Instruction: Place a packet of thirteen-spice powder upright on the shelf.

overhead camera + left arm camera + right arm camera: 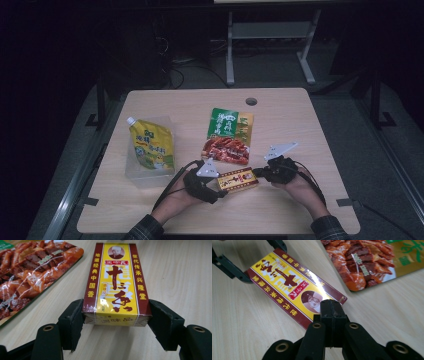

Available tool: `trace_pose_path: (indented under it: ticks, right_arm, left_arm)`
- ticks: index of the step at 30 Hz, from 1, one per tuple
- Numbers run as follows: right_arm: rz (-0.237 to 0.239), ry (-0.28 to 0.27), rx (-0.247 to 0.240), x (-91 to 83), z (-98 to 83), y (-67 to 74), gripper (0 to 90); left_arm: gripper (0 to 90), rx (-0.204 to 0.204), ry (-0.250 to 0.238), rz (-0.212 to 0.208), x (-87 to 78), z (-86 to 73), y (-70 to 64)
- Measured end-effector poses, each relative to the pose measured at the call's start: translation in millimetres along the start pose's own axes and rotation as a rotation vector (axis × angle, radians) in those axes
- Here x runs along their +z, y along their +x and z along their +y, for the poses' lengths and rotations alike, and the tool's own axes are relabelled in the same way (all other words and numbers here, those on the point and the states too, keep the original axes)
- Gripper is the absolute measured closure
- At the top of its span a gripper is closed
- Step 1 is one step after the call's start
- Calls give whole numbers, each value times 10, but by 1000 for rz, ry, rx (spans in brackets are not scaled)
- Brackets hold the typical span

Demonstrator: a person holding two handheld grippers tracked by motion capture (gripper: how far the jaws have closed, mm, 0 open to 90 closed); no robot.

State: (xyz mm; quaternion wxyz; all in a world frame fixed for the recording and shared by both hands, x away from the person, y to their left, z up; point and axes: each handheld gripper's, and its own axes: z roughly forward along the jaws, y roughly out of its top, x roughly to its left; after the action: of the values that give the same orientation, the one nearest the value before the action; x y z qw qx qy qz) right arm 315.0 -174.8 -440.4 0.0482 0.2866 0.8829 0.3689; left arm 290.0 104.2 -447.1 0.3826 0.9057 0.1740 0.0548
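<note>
A yellow and maroon seasoning box (239,180) lies flat on the wooden table (295,125) near its front edge, between my two grippers. My left gripper (220,190) has its jaws around the box's near end (116,285), and both pads (75,317) touch the box's long sides. My right gripper (257,172) is shut with nothing between its jaws, and its tips (332,307) rest against the opposite end of the box (287,282). The left gripper's fingers (229,268) show at the box's far end in the right gripper view.
A green and red meat snack bag (229,136) lies just behind the box. A yellow spout pouch (150,145) sits on a clear container at the left. A cable hole (251,101) is near the table's back edge.
</note>
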Motion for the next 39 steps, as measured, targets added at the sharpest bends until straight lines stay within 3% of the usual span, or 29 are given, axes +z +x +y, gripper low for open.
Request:
trace_pose_path:
  ticks: [11, 24, 33, 39]
  right_arm:
    - [28, 19, -6, 92, 2, 69, 900]
    - [63, 31, -18, 212, 51, 136, 900]
    - [97, 36, -43, 352, 136, 176, 900]
    - [110, 56, -60, 441, 171, 210, 900]
  left_arm:
    - [320, -12, -70, -12, -227, 31, -63]
    - [319, -32, -150, -11, -412, 262, -43]
    - [320, -26, -177, -2, -433, 445, -30]
    - [320, -23, -183, -2, -361, 579, -49]
